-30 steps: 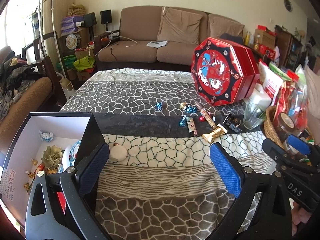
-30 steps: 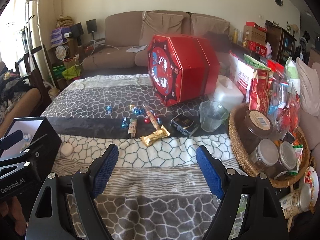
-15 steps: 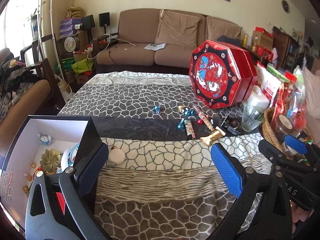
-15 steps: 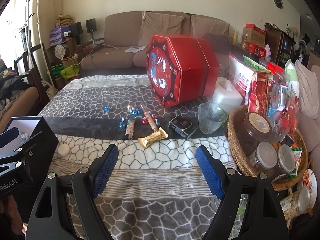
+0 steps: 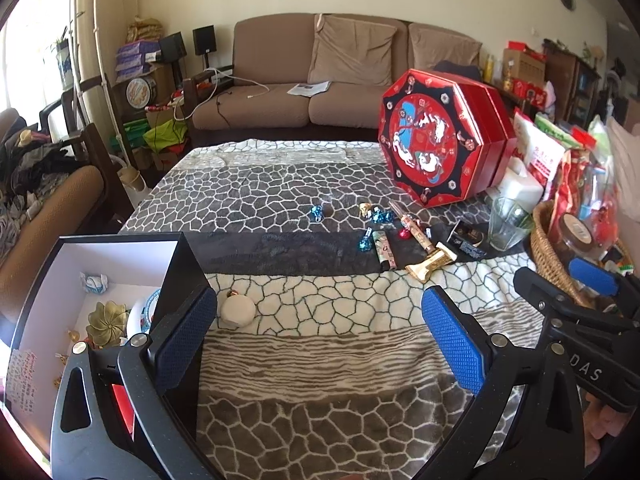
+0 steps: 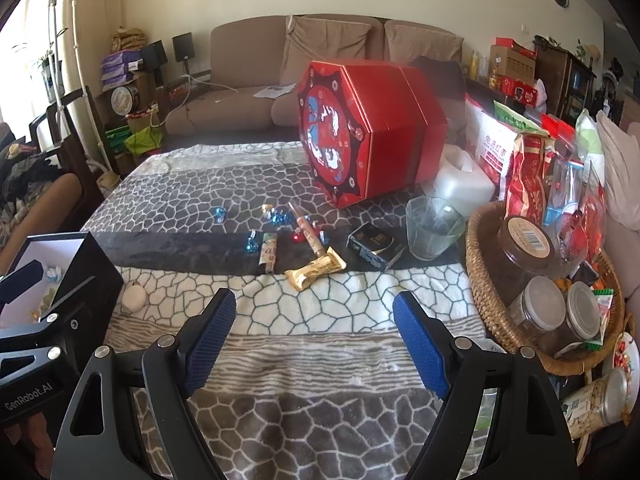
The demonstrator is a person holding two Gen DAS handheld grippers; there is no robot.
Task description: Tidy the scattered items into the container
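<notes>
A black box with a white inside (image 5: 188, 264) (image 6: 96, 268) stands at the table's left edge and holds a gold flower ornament (image 5: 105, 319) and small trinkets. A cream round pebble (image 5: 238, 311) (image 6: 133, 297) lies beside its right wall. Further back lie blue foil candies (image 5: 317, 213) (image 6: 219, 213), a lighter (image 5: 385, 249) (image 6: 268, 255), a gold wrapper (image 5: 431, 265) (image 6: 316, 271), a decorated stick (image 6: 307, 231) and a small black pack (image 6: 374, 246). My left gripper (image 5: 318, 340) is open and empty by the box. My right gripper (image 6: 314, 342) is open and empty over the near cloth.
A red octagonal tin (image 5: 440, 142) (image 6: 364, 132) stands on edge at the back right. A glass cup (image 6: 432, 230), a white jug (image 6: 460, 182), snack bags and a wicker basket (image 6: 486, 288) of jars crowd the right side. A sofa stands behind.
Both grippers have drawn back and risen slightly, so the table items look a little farther away. Both stay open and empty.
</notes>
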